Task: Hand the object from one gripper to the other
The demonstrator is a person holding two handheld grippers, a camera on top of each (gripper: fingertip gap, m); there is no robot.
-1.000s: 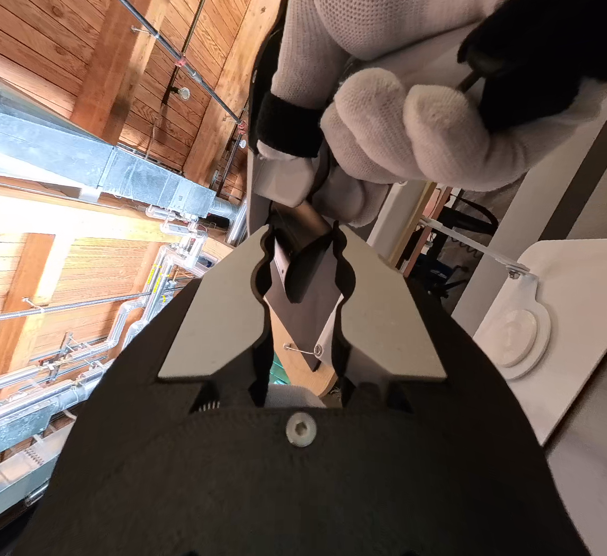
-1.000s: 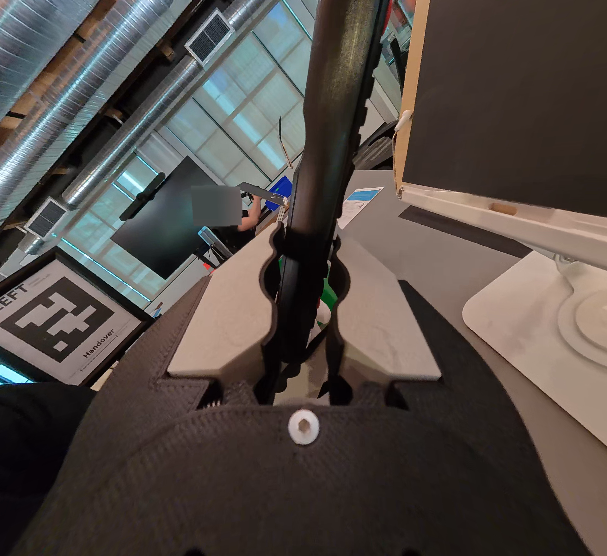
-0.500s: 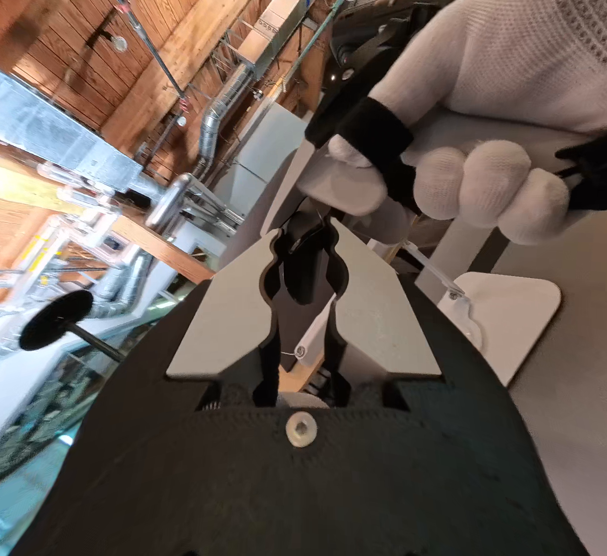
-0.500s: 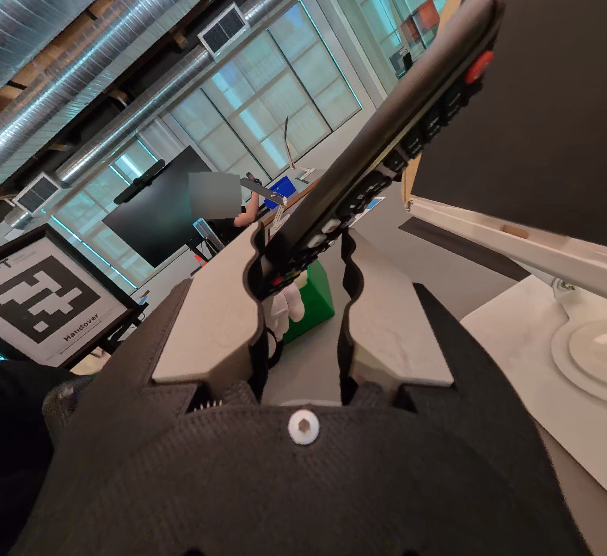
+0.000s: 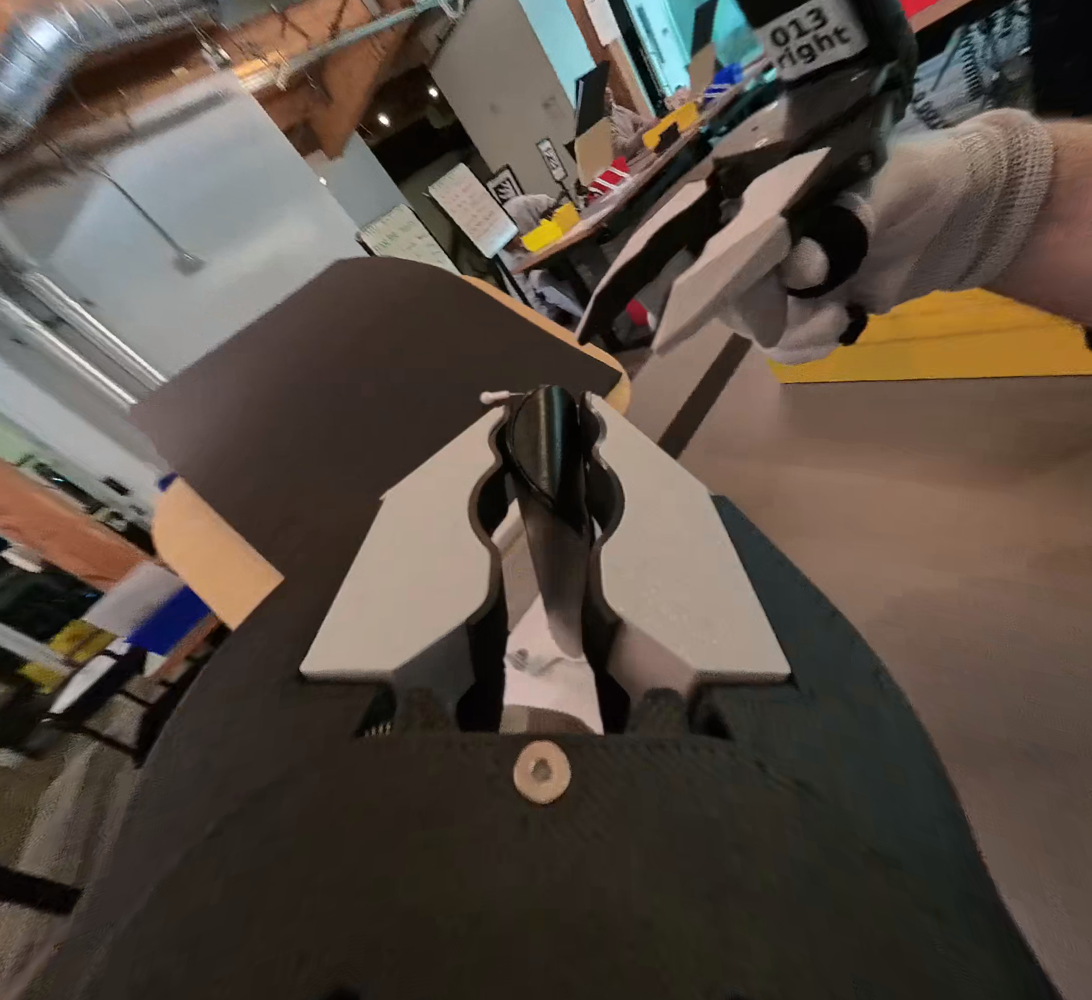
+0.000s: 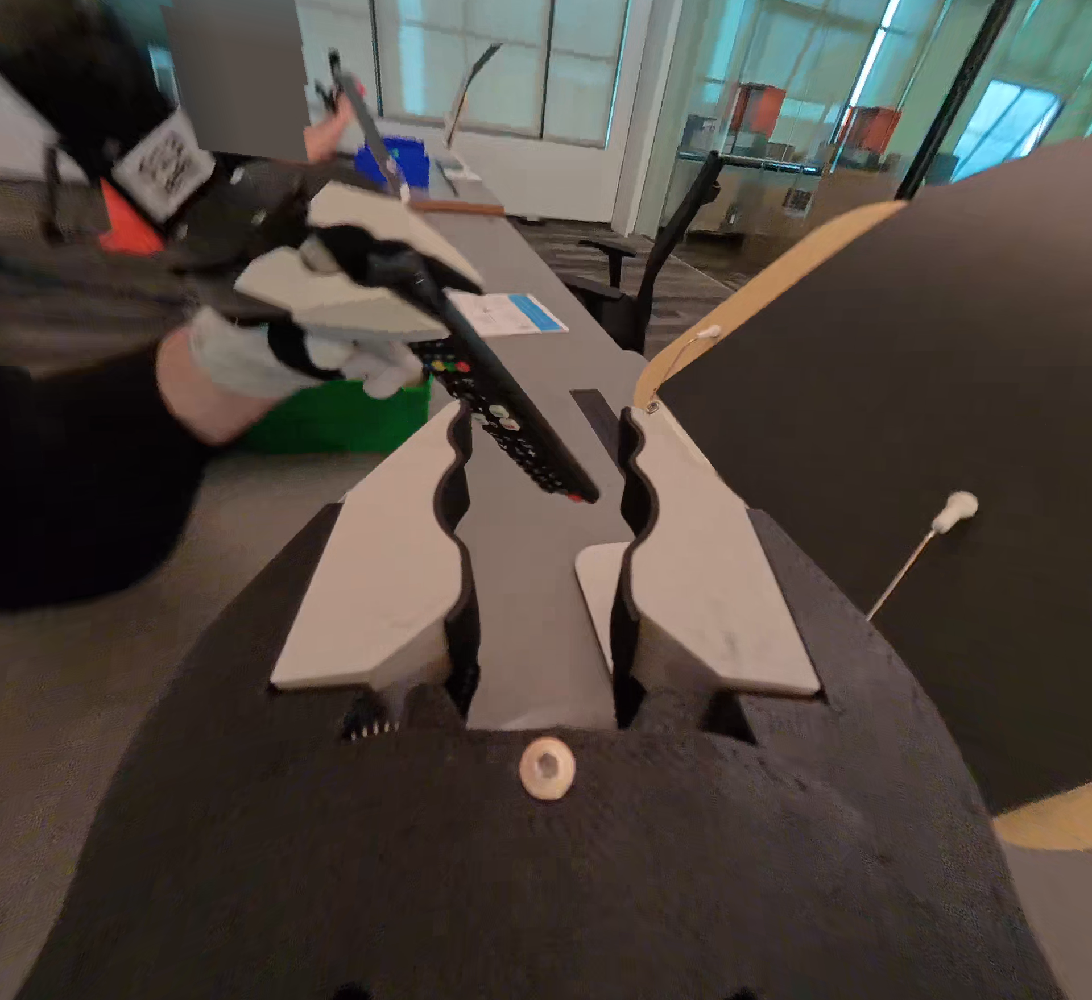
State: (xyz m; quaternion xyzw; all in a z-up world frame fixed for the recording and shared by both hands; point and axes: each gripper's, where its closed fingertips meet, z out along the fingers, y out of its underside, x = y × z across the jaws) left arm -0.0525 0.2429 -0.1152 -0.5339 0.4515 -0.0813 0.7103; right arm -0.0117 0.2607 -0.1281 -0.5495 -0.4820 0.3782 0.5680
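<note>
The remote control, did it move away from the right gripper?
Yes. The remote control left the right gripper, now open, and hangs from the left gripper above the grey table.

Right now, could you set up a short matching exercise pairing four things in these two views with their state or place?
Things:
1. left gripper
2. right gripper
3. remote control
4. green bin

States or places:
A. standing on the grey table
B. open, nothing between the jaws
C. shut on the remote
D. black, with coloured buttons

Pairs: 1-C, 2-B, 3-D, 4-A
</note>
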